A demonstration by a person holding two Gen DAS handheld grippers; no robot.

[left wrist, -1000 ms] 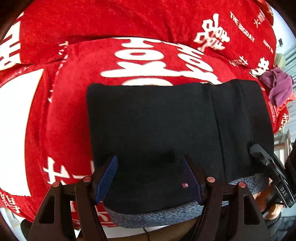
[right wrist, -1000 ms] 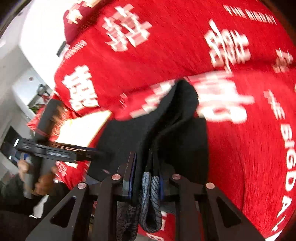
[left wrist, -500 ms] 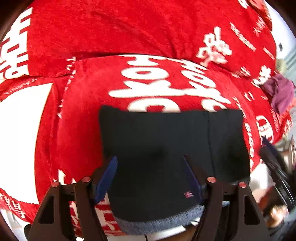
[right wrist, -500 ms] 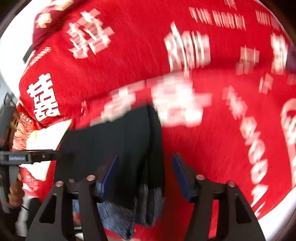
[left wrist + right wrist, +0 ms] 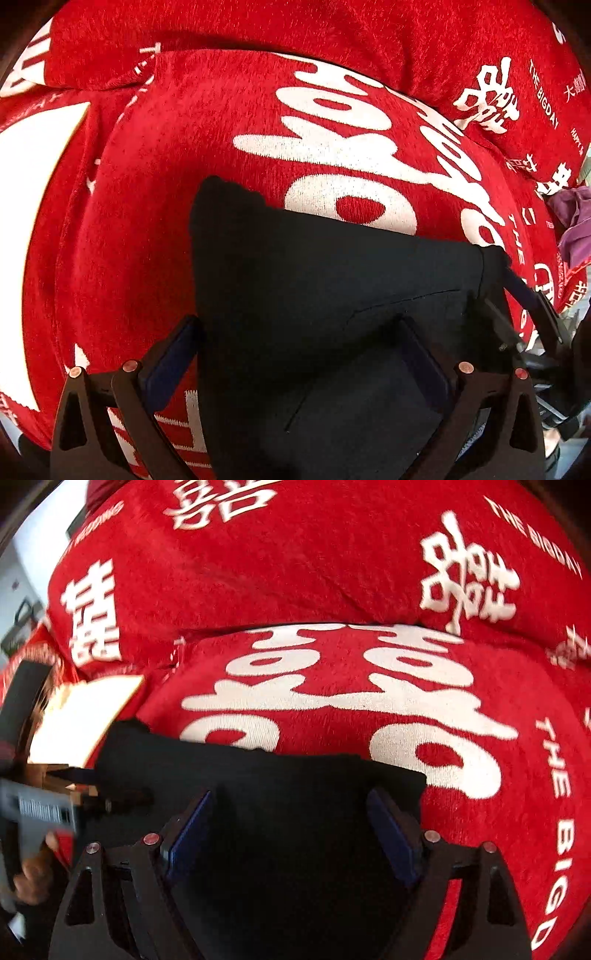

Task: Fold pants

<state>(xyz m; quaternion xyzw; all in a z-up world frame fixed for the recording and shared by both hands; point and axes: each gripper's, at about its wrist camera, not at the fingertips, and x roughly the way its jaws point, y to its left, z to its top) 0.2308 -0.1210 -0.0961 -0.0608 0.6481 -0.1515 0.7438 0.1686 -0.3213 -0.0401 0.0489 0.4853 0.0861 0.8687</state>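
In the left wrist view, a white patch [image 5: 33, 177] showed at the far left on the red cover [image 5: 155, 229] printed with white characters. Beside it, the left gripper [image 5: 299, 354] stood over the near left part of the black pants [image 5: 332, 295], its jaws opening wide, the blue pads [image 5: 173, 358] clear of the cloth, with the pants lying between and beneath them. The pants lay folded flat on the cover, a seam line crossing the top layer. Farther right, the tip of the other tool [image 5: 532, 306] reached the garment's right edge, and a purple cloth [image 5: 576, 225] lay at the far right.

In the right wrist view, a hand [image 5: 33, 878] on a grey handle appeared at the left edge, its tool's fingers meeting the pants [image 5: 280, 786]. The right gripper [image 5: 291, 834] hovered over the pants' right part, its jaws also opening, nothing pinched between its blue pads [image 5: 391, 842]. Red cover [image 5: 480, 812] continued to the right.
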